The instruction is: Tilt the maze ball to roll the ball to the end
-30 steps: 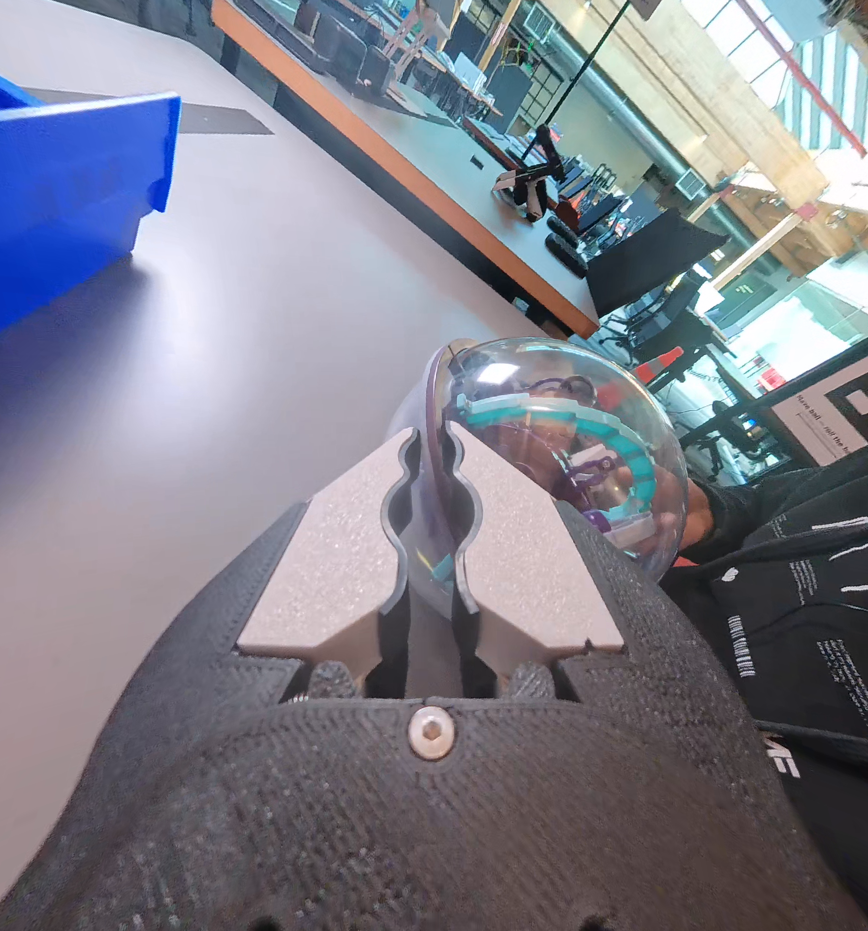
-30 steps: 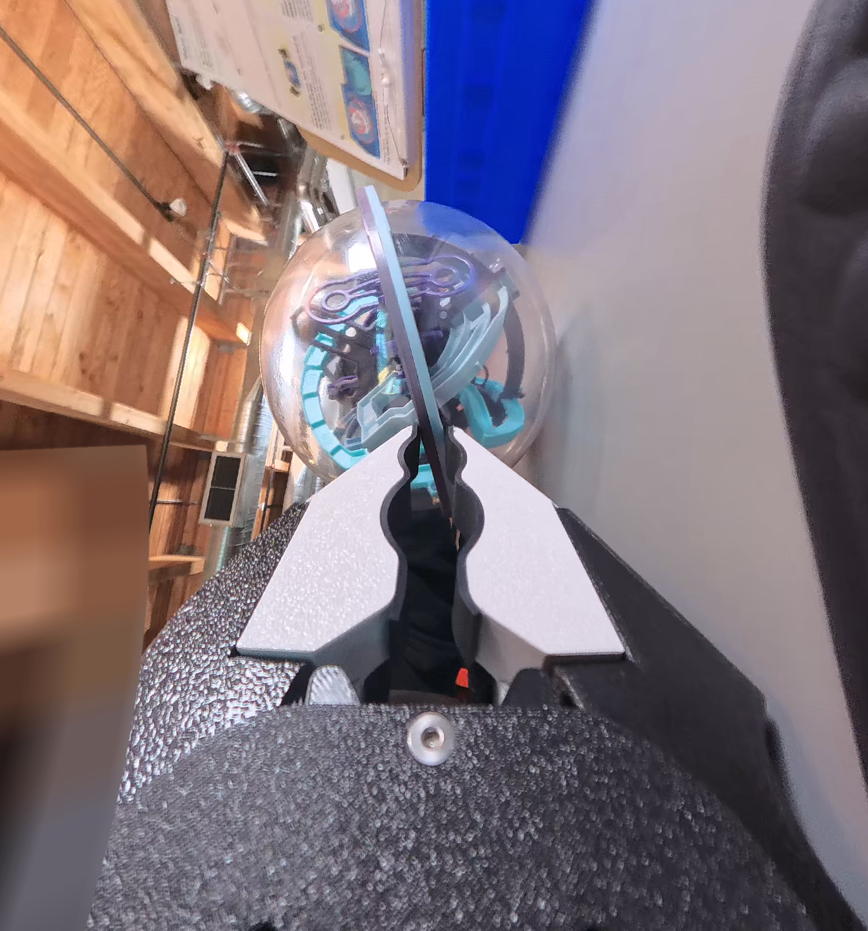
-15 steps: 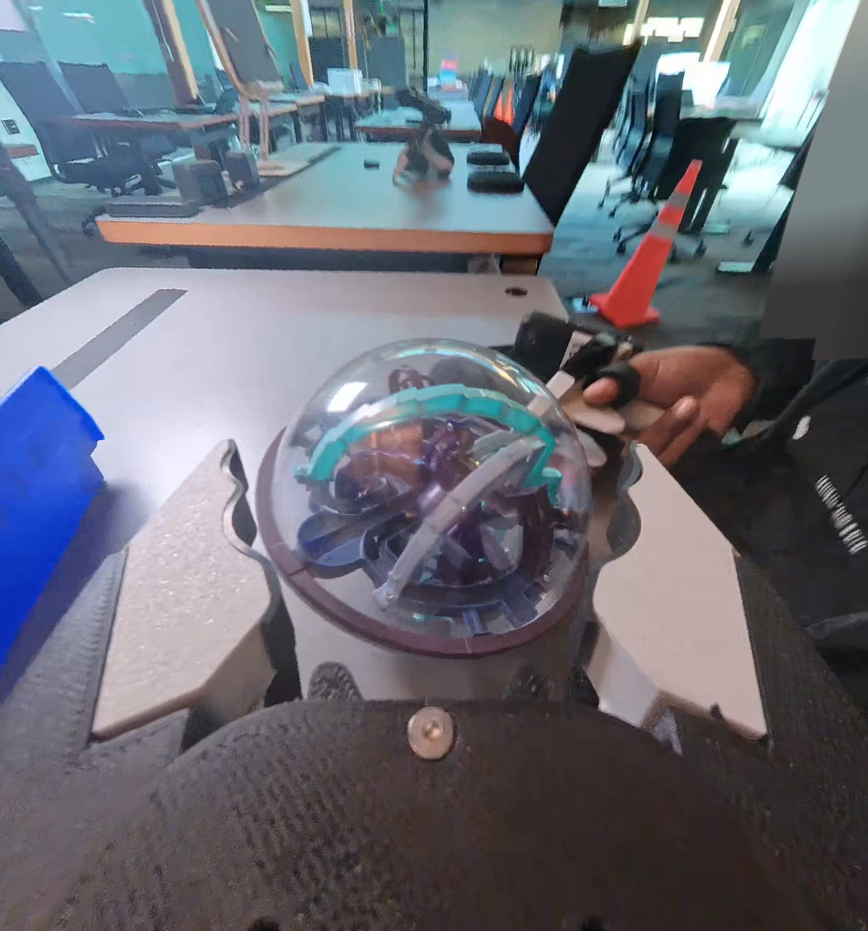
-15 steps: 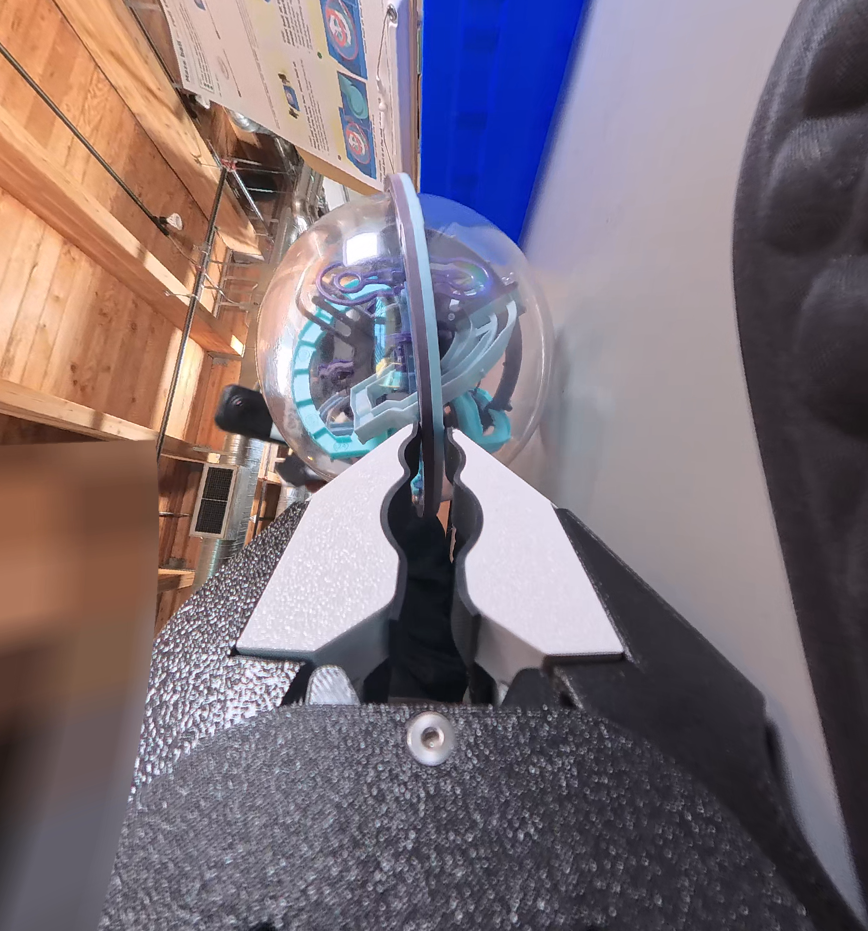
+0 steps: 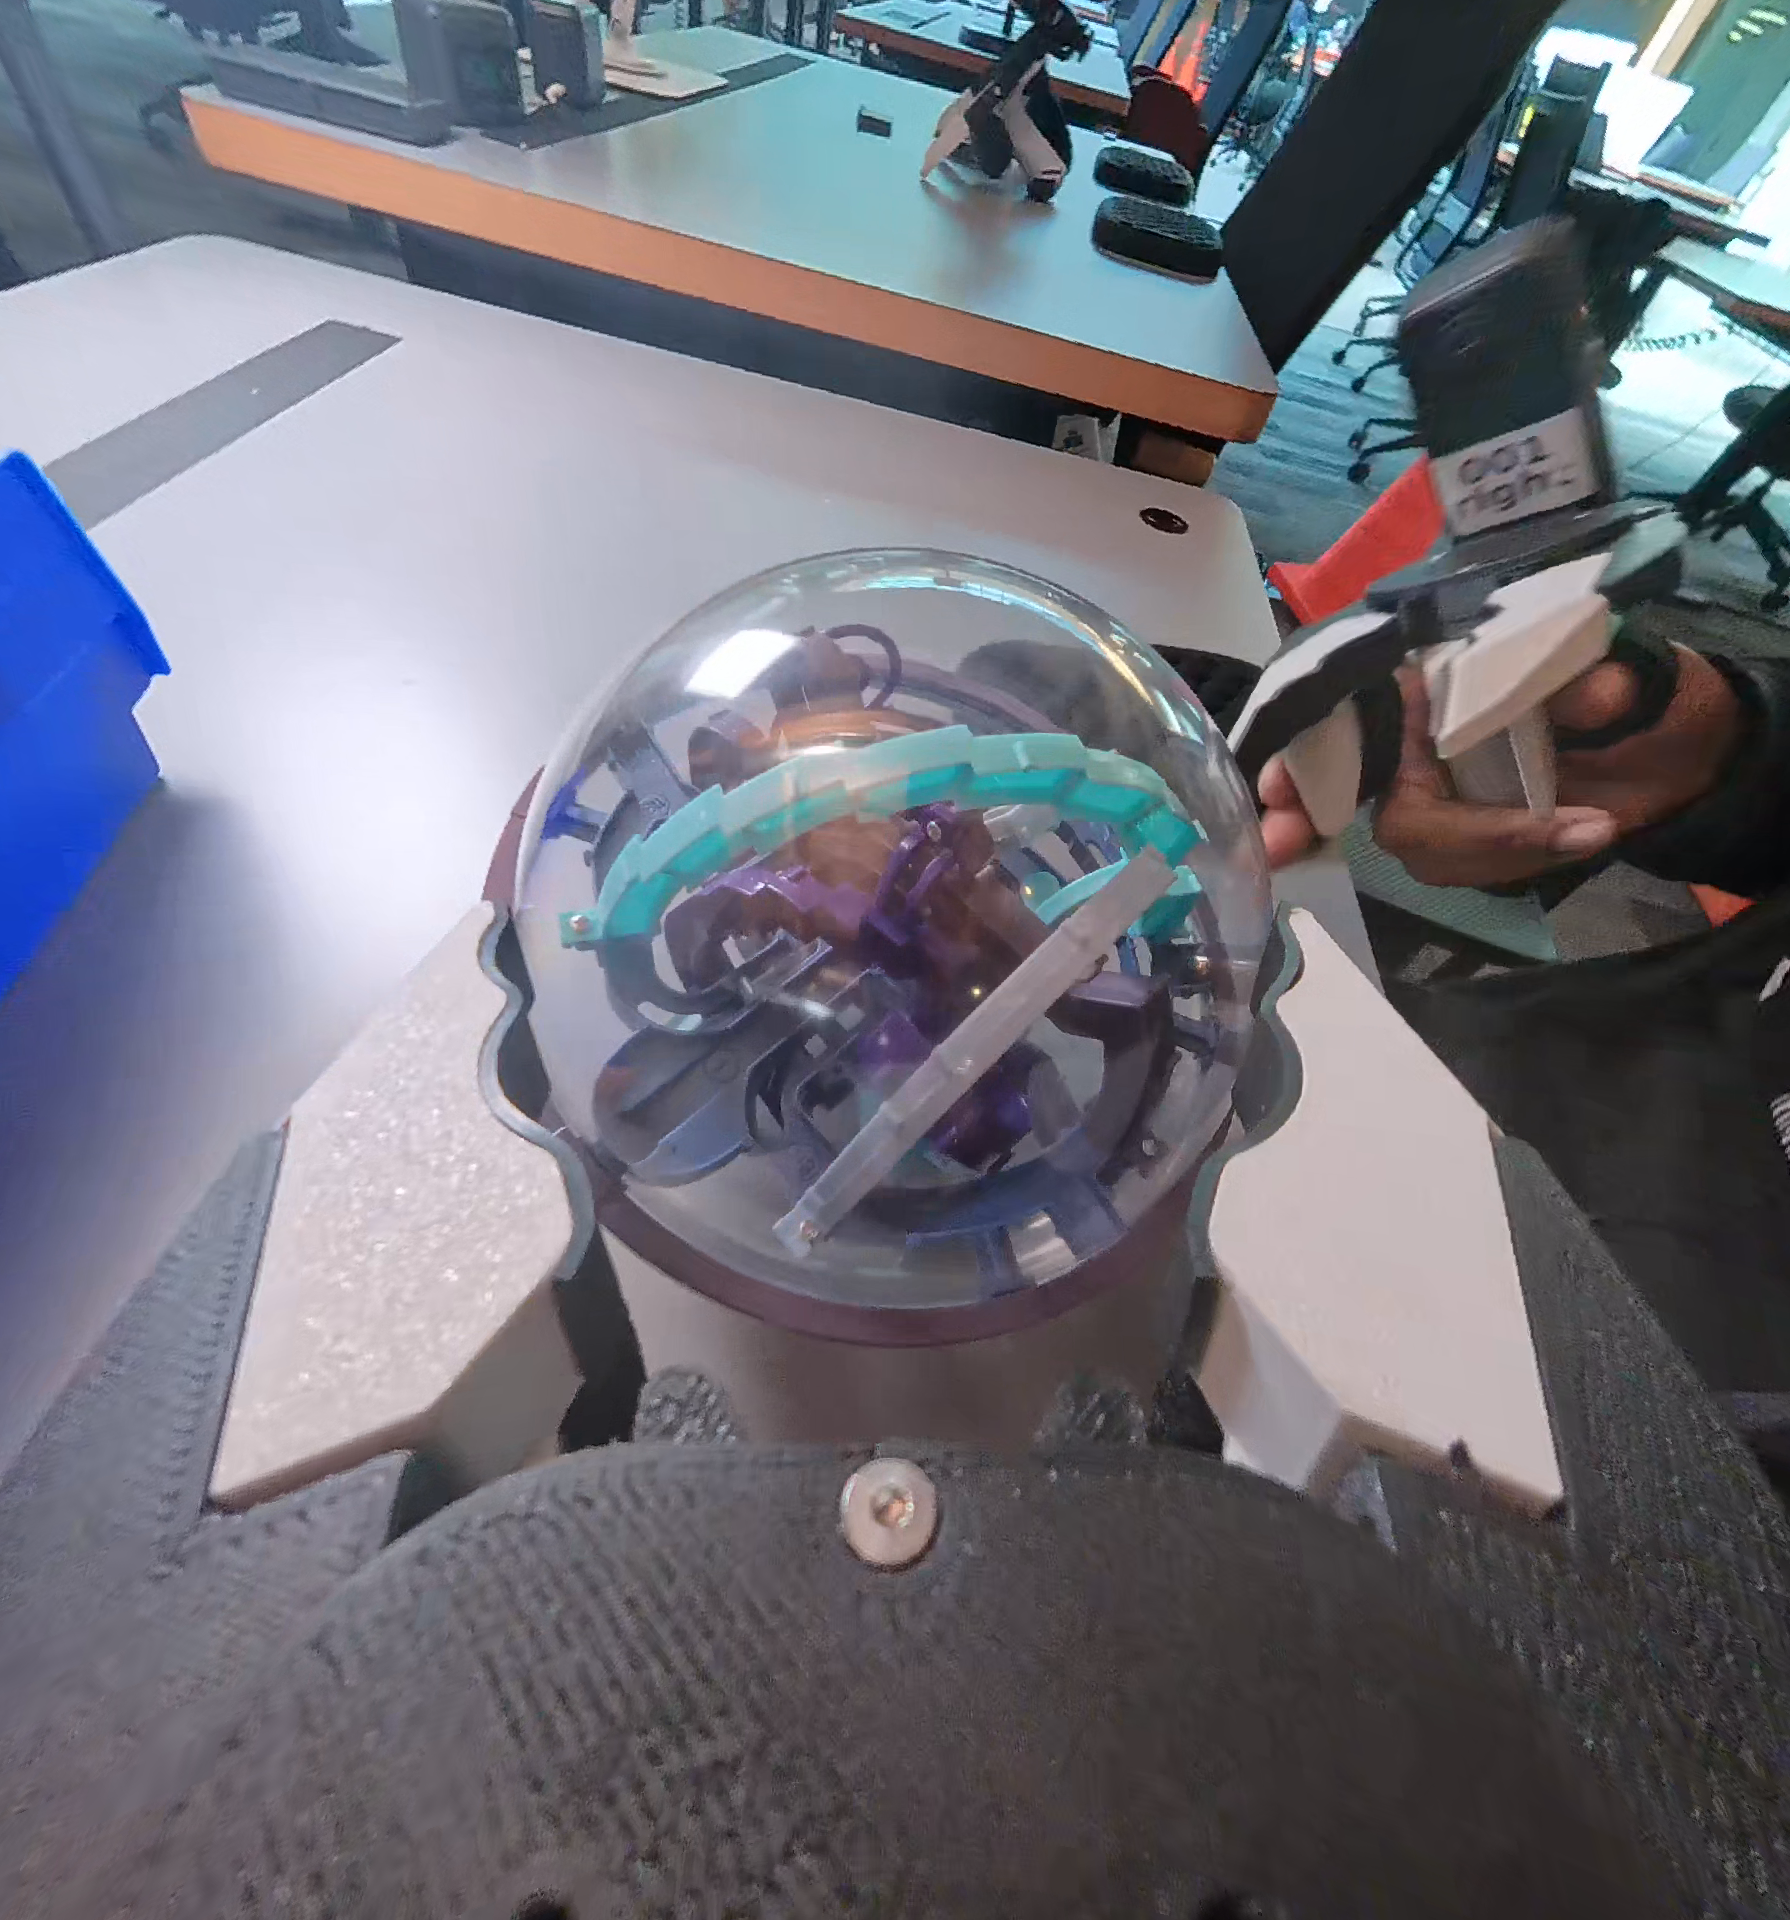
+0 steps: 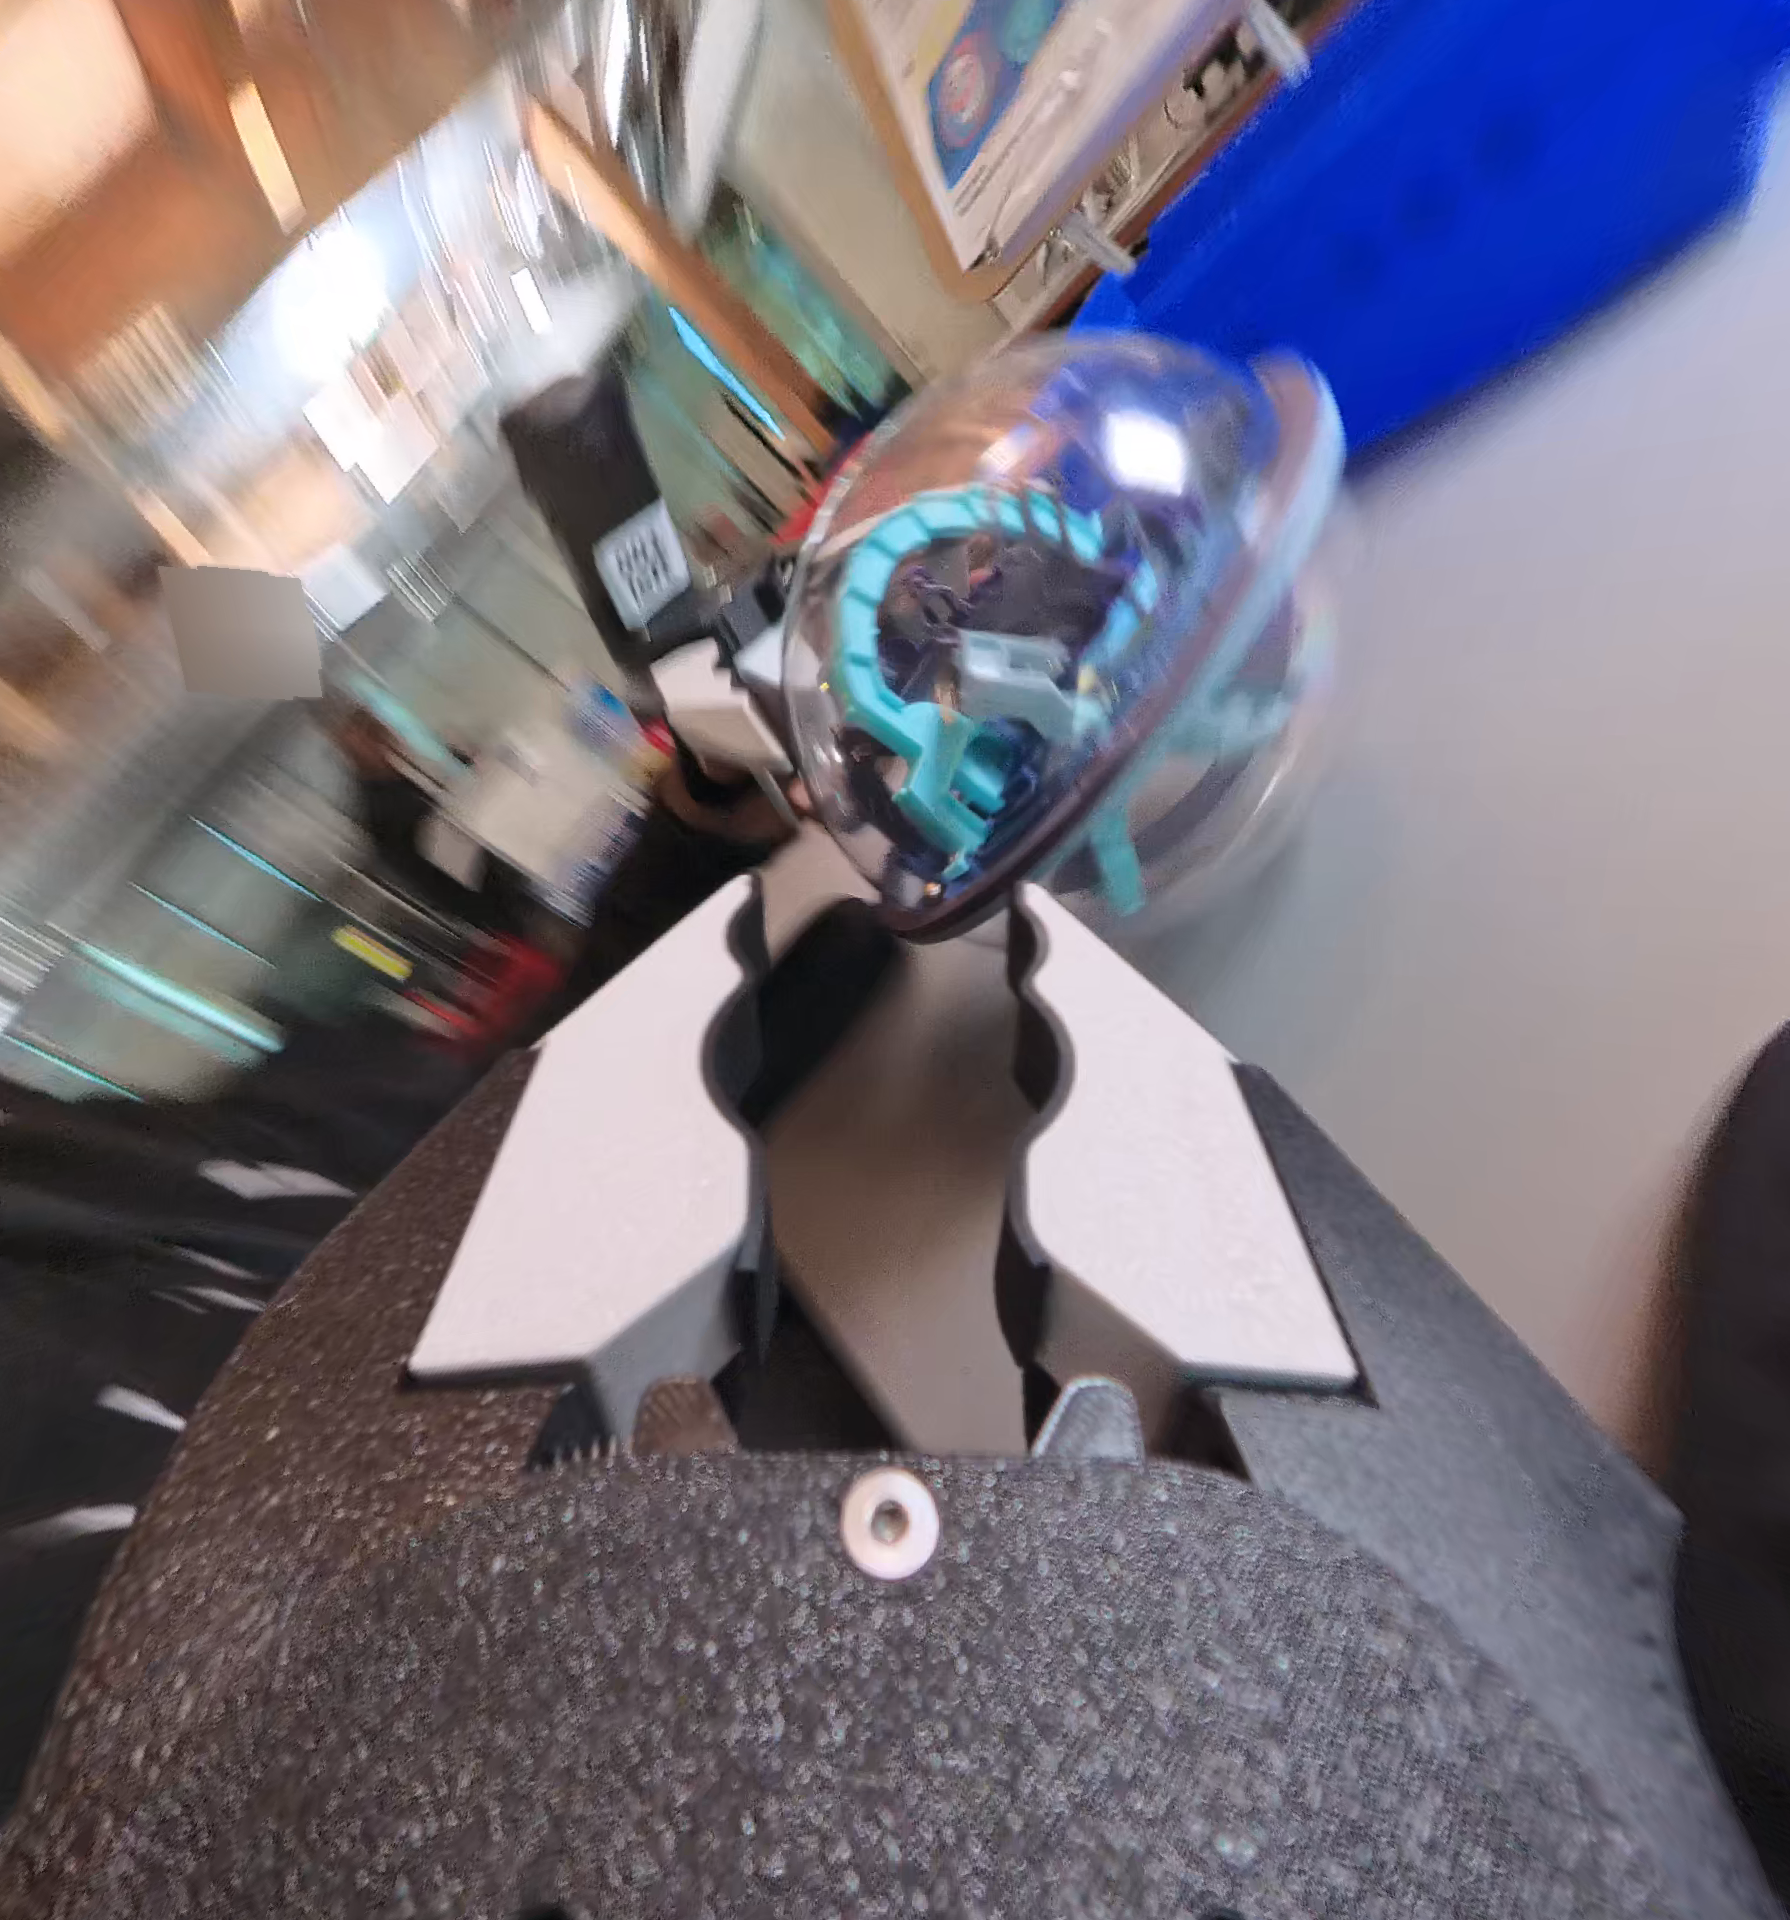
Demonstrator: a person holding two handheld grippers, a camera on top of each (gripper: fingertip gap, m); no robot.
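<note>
Over grey table (image 5: 371, 582), left jaws (image 5: 886, 971) apparently clasp maze ball (image 5: 886, 935).

Grey table (image 5: 434, 540); orange-edged desk (image 5: 766, 208) and office chairs (image 5: 1743, 436) behind.

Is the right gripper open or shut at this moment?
Open. The right gripper shows a clear gap between its fingers, and the maze ball lies just beyond the tips, not clamped.

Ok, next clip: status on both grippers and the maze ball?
Left gripper spread wide around maze ball on grey table. Right gripper open, off the ball. Blue bin well clear.
</note>
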